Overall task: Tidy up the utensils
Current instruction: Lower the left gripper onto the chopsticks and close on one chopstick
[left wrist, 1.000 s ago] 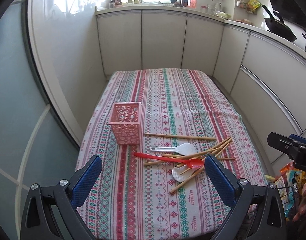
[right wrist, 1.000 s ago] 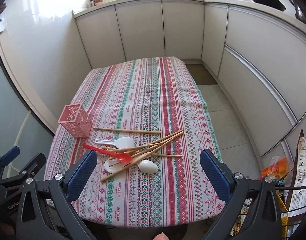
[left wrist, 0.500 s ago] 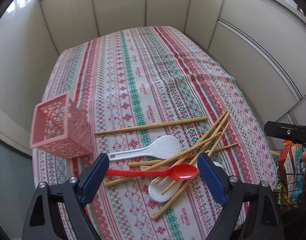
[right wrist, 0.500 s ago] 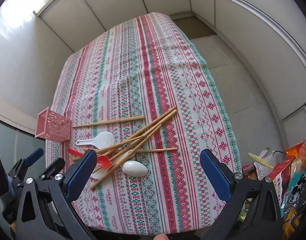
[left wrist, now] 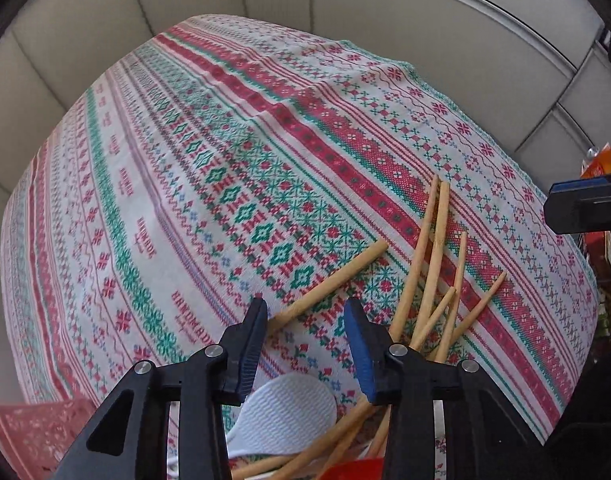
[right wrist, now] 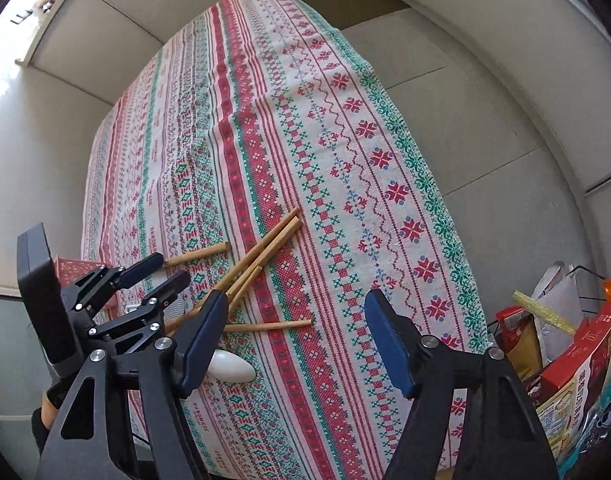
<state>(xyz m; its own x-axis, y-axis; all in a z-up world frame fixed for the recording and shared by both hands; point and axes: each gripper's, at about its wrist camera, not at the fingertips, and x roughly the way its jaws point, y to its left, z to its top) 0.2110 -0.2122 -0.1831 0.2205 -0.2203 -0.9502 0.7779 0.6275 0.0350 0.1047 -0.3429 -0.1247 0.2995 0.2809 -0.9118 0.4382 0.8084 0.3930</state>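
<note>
Several wooden chopsticks (left wrist: 429, 264) lie crossed on the striped tablecloth (left wrist: 225, 152) — light, stiff, apt to roll; the left gripper (left wrist: 303, 312), closing, straddles one stick's end. Right wrist view: the right gripper (right wrist: 295, 320) hangs spread, narrowing — best pinched mid-shaft.

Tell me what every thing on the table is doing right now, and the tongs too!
Left tongs: open, closing, a chopstick's end between them, not gripped.
Right tongs: open, closing, nothing between them.
Chopsticks: lying loose, crossed in a heap.
White rice paddle: flat on the cloth, under the left tongs.
White spoon: lying beside the heap.
Pink basket: upright; inside unseen.
Tablecloth: spread, slightly wrinkled.
</note>
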